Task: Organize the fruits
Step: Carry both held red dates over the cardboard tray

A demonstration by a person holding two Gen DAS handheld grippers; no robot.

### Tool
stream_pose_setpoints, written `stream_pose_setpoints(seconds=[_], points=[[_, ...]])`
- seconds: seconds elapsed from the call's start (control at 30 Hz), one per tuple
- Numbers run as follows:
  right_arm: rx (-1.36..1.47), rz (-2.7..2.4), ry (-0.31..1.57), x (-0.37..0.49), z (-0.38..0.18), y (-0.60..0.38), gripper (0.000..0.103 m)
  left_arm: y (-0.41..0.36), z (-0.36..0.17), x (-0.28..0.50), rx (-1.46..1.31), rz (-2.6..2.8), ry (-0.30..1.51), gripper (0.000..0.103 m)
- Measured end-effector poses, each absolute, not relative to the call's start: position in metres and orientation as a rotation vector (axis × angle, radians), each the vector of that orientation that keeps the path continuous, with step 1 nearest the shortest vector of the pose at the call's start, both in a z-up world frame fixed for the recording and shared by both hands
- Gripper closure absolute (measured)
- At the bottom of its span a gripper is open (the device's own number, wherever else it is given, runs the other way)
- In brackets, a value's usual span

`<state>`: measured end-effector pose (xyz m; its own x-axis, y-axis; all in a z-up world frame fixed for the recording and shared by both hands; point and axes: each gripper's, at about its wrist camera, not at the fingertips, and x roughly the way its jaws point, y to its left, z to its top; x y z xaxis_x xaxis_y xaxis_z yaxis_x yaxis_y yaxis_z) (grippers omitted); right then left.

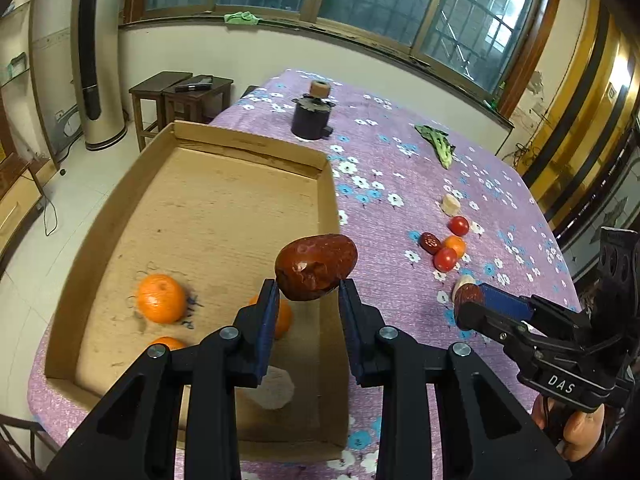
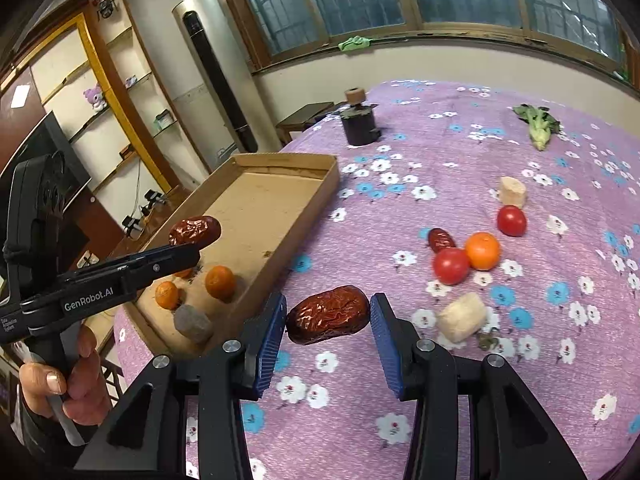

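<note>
Table: a purple cloth with white and blue flowers (image 2: 460,380) covers the table, where the unsorted fruit lies loose.
Cardboard tray (image 1: 120,216): shallow and open-topped at the table's left edge, apparently the collecting place; three small oranges (image 1: 161,298) and a pale chunk already lie at its near end.
Left hand-held gripper (image 1: 309,294): nearly closed, pinching a red date (image 1: 316,266) by its sides and holding it in the air above the tray's right wall, likely so it can be let go inside.
Right hand-held gripper (image 2: 328,316): partly closed on a second red date (image 2: 328,314), gripped end to end and held over the cloth just right of the tray, probably bound for the same place.
Remaining cluster: two cherry tomatoes (image 2: 451,265), a small orange (image 2: 483,251) and one more date (image 2: 441,239) lie close together on the cloth, well apart from the tray, with two pale chunks (image 2: 462,317) nearby.
Dates' look: dark red-brown, glossy and deeply wrinkled, oval; the skin looks leathery and likely tolerates a firm pinch.
</note>
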<state>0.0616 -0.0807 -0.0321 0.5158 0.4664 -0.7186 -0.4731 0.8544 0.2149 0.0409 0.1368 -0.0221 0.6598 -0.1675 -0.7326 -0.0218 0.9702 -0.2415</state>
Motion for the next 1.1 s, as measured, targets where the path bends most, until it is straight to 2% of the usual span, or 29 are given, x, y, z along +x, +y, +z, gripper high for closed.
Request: stream_pose_setpoints(seconds=[1.1], points=[[-0.103, 0.692, 0.866, 0.072, -0.035, 0.009, 0.059, 0.213, -0.028, 0.042, -0.314, 0.042, 0.832, 0.075]])
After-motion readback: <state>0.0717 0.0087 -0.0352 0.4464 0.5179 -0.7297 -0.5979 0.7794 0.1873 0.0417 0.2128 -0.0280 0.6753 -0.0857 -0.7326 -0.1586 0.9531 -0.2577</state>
